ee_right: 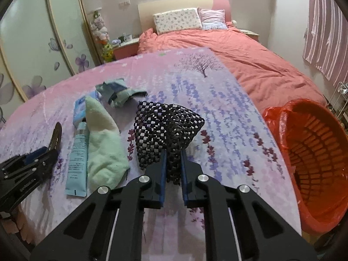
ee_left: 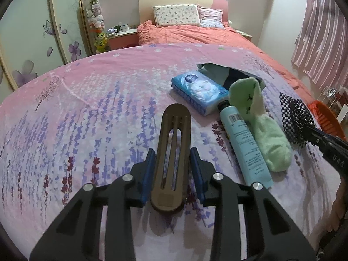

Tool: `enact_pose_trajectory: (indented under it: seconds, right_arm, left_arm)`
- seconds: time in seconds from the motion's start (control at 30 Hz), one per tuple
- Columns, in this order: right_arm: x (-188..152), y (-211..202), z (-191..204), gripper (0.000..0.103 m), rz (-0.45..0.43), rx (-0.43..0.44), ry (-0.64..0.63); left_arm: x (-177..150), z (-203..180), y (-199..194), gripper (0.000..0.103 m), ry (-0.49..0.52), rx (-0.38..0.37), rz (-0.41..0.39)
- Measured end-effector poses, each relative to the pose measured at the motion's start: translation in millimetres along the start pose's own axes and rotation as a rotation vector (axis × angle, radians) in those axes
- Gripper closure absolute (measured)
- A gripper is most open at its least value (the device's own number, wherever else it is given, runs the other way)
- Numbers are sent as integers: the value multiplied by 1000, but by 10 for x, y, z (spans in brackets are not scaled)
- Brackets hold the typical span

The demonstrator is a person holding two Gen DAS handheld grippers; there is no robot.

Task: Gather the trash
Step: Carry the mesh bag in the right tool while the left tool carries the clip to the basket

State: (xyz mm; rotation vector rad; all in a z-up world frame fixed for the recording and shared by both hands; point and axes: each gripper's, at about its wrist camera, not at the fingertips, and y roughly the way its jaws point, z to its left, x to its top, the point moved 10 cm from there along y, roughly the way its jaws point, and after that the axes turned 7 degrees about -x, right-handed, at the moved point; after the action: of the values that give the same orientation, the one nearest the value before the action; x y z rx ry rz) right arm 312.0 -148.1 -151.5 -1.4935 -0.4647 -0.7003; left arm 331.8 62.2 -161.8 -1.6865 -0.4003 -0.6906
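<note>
Trash for collection is spread over a floral sheet (ee_left: 87,100) covering the near part of a bed. A black-and-white checkered mesh piece (ee_right: 165,128) is pinched between the blue pads of the right gripper (ee_right: 173,165), whose jaws are closed on its lower end, and it is held raised above the sheet. An orange slatted basket (ee_right: 315,152) lined with a red bag (ee_right: 271,117) is seen just beyond the right edge of the bed, beside the held mesh.

A brown slotted comb-like piece (ee_left: 171,163) is clamped at its lower end by the left gripper (ee_left: 173,169), with its rounded tip pointing away across the sheet. To its right, a light blue tube (ee_left: 243,143) lies flat, and a pale green fuzzy sock (ee_left: 269,139) is laid against the tube's right side, its cuff folded over the tube's cap. A blue tissue pack (ee_left: 200,89) rests just beyond the tube's cap end, and a crumpled grey-blue wrapper (ee_left: 217,71) lies behind the pack, touching it.

Farther back, a coral duvet (ee_left: 195,34) and two pillows (ee_left: 176,15) are seen at the headboard.
</note>
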Motion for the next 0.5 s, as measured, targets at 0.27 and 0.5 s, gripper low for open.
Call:
enact_pose_trajectory:
  seconds: [0.27, 0.5]
  right_arm:
    - [128, -246, -169, 92, -63, -1, 44]
    - [213, -481, -327, 92, -114, 0, 72]
  left_arm:
    - [75, -72, -237, 70, 0, -18, -42]
    - [223, -341, -489, 70, 35, -51, -84]
